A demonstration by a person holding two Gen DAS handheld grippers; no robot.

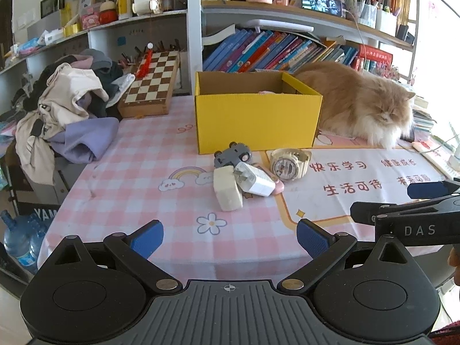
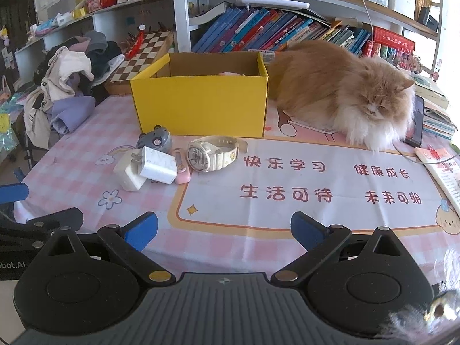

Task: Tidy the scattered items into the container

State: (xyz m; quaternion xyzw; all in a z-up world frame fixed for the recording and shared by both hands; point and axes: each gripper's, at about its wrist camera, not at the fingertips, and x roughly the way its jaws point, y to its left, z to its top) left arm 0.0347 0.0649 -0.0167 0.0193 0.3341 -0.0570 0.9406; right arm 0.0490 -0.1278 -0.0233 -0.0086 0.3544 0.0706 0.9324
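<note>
Both sets of fingers, left gripper point(image 1: 230, 238) and right gripper point(image 2: 224, 230), stand apart, empty. Ahead of them we see chargers point(image 2: 145, 169), watch point(image 2: 211, 155) and grey toy point(image 2: 155, 141) clustered before the yellow box point(image 2: 201, 106) on the counter point(image 2: 287, 215). Next: close on one item.

Pink checked tablecloth point(image 1: 138, 155) over the table, white shelves point(image 1: 192, 28) crammed with books point(image 1: 258, 49) behind, heap of clothes point(image 1: 63, 106) at left, bright daylight from the right
</note>
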